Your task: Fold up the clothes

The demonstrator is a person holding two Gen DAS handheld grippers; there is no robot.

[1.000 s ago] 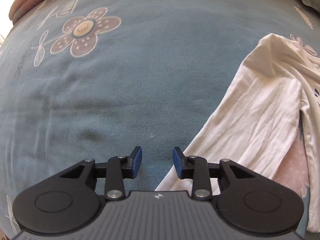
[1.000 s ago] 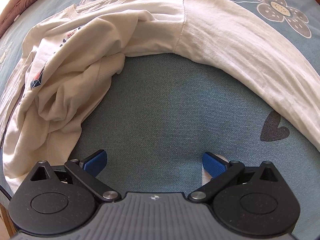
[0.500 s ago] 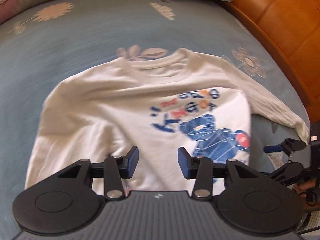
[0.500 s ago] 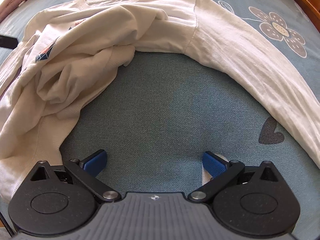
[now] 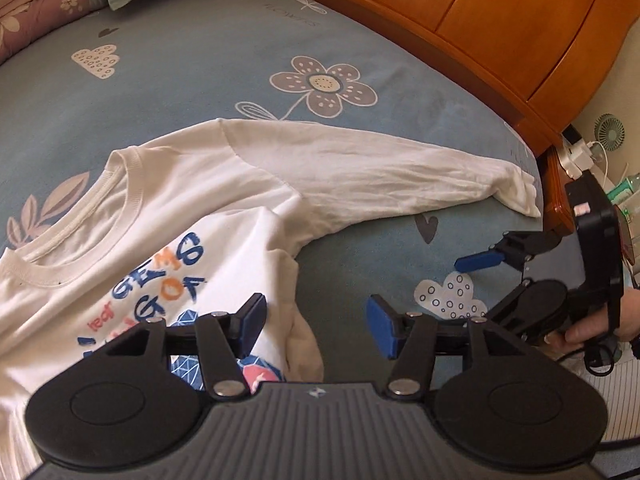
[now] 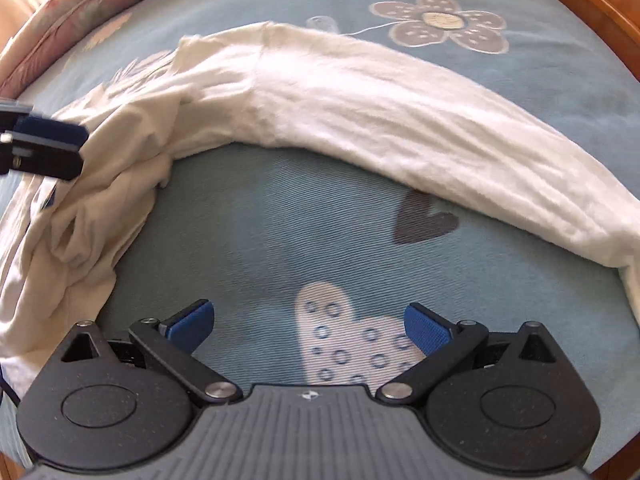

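Lying face up on the blue flowered bedsheet [image 5: 200, 64], the white long-sleeved shirt [image 5: 168, 216] has its printed chest toward the near left and one sleeve [image 5: 380, 168] stretched out to the right, its cuff close to the wooden bed frame [image 5: 500, 40]. The left gripper [image 5: 316, 322] hovers over the shirt's bunched right edge with its jaws opening and no cloth between them. The right gripper [image 6: 308, 326] hangs over bare sheet nearer than the sleeve, its jaws spread wide and empty; the person's hand [image 5: 588, 326] holding it shows at the right edge of the left wrist view.

The rumpled side seam under the left gripper looks like the main risk: pinching only the top layer there would likely drag the front panel askew and leave a crooked fold. The sleeve is long and slack, so lifting it mid-length rather than near the cuff could let the end trail or twist under the body.
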